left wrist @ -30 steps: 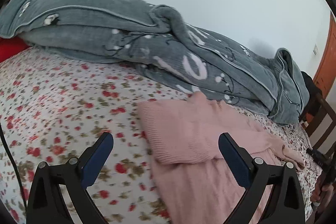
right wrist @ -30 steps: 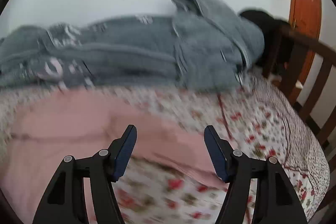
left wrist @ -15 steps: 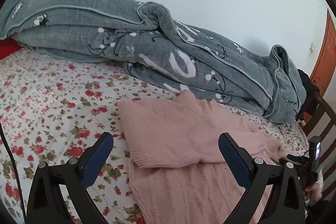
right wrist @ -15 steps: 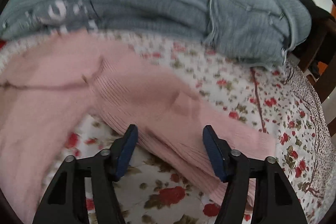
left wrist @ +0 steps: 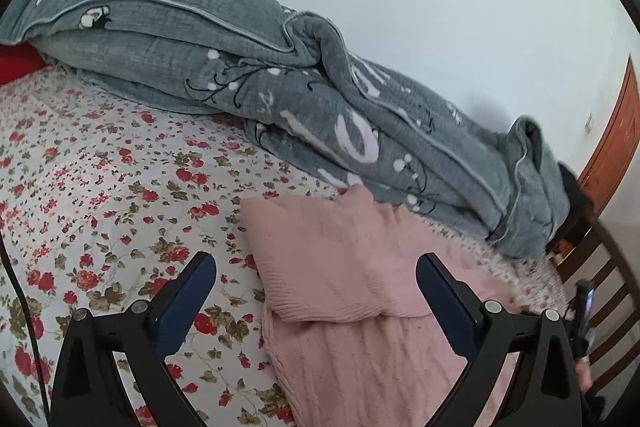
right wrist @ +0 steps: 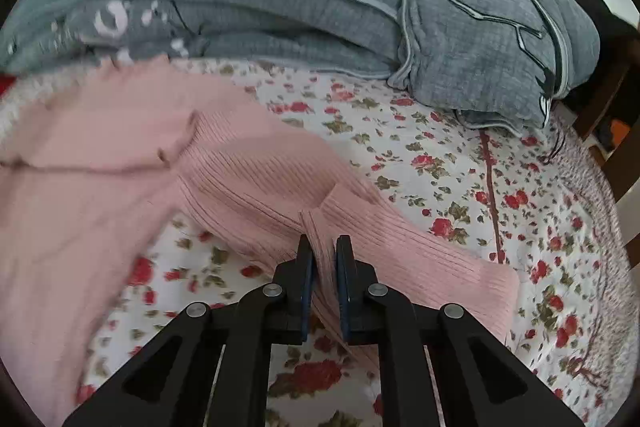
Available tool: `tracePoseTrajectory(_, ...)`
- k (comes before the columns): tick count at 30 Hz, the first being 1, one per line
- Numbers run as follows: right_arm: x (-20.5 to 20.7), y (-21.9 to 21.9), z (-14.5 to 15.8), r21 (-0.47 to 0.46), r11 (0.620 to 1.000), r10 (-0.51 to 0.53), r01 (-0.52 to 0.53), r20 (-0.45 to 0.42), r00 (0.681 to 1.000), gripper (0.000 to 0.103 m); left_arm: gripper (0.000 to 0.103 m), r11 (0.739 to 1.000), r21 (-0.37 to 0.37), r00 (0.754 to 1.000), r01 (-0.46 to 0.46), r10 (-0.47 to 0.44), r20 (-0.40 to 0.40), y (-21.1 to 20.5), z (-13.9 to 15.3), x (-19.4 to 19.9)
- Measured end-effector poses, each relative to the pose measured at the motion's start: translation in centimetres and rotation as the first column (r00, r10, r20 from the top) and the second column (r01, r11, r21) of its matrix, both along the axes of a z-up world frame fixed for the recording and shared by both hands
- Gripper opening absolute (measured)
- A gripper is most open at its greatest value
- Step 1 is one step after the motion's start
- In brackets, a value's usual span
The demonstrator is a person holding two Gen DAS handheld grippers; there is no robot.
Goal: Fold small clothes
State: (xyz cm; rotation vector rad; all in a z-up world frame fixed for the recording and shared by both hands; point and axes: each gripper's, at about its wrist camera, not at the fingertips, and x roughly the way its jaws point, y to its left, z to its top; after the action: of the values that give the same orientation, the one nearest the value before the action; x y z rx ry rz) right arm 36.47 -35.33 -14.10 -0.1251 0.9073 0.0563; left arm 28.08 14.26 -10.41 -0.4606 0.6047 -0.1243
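Note:
A pink knit sweater lies on the floral bedsheet, its left sleeve folded across the body. My left gripper is open and empty, just above the sweater's left edge. In the right wrist view the sweater spreads to the left and its ribbed right sleeve stretches out to the right. My right gripper is shut on a pinched fold of that sleeve near its middle.
A bunched grey quilt runs along the wall behind the sweater and also shows in the right wrist view. A wooden chair stands past the bed's right edge. A red pillow is at far left.
My right gripper has come down onto the outstretched sleeve and closed on it. My left gripper stays open; its view has shifted slightly over the sweater's left side.

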Motion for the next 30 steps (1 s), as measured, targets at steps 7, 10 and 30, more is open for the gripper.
tracePoseTrajectory(7, 0.0, -2.3, -0.3, 0.167, 0.984, -0.06, 0.063, -0.018, 0.998, 0.011, 0.101, 0.998, -0.064, 1.0, 0.007, -0.006, 0.016, 1.8, 0.6, -1.2)
tracePoseTrajectory(10, 0.7, -2.3, -0.7, 0.159, 0.981, -0.104, 0.108, -0.033, 0.994, 0.011, 0.101, 0.998, -0.062, 1.0, -0.01, 0.011, 0.015, 2.6, 0.6, -1.6)
tracePoseTrajectory(30, 2.5, 8.7, 14.8, -0.007, 0.998, -0.059, 0.065, 0.328, 0.943, 0.005, 0.101, 0.991, -0.065, 0.993, -0.12, 0.12, 0.0, 6.1, 1.6, -3.2)
